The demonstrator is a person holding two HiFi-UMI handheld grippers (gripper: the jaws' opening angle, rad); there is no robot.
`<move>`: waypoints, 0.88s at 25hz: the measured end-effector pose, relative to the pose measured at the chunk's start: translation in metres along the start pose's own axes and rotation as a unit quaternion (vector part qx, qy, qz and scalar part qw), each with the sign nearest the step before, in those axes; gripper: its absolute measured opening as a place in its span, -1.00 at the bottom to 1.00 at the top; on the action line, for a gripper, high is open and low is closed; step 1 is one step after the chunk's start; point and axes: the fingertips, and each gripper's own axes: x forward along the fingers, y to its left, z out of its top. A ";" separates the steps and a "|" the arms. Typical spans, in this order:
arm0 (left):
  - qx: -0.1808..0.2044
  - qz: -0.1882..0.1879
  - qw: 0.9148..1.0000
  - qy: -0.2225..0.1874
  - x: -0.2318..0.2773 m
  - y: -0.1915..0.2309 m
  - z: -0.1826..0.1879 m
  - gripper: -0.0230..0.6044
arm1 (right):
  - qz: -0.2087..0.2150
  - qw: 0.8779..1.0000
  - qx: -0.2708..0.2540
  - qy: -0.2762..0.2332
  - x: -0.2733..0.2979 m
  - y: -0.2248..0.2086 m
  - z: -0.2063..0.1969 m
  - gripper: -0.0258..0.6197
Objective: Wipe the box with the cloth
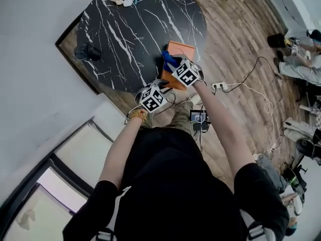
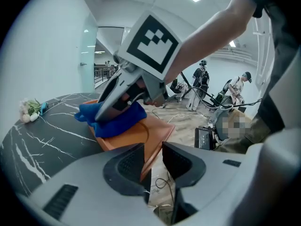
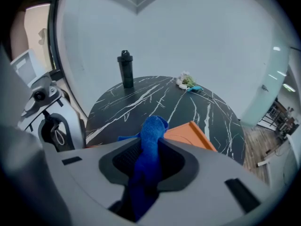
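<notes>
Right gripper [image 3: 148, 159] clenched on blue fleece cloth [image 3: 153, 131], cloth resting on flat orange box [image 2: 153, 133] at near edge of black marble-patterned tabletop [image 1: 125, 39]. Left gripper [image 2: 151, 166] clamped on box corner.

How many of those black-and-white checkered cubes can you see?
2. One cube hangs at the table's near edge; the other cube is over the orange box, beside the blue cloth. None seems hidden.
</notes>
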 end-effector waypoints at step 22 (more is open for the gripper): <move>-0.155 0.114 0.981 -0.008 -0.014 0.013 0.000 -0.50 | 0.063 0.992 -0.101 -0.037 -0.027 0.018 0.002 -0.45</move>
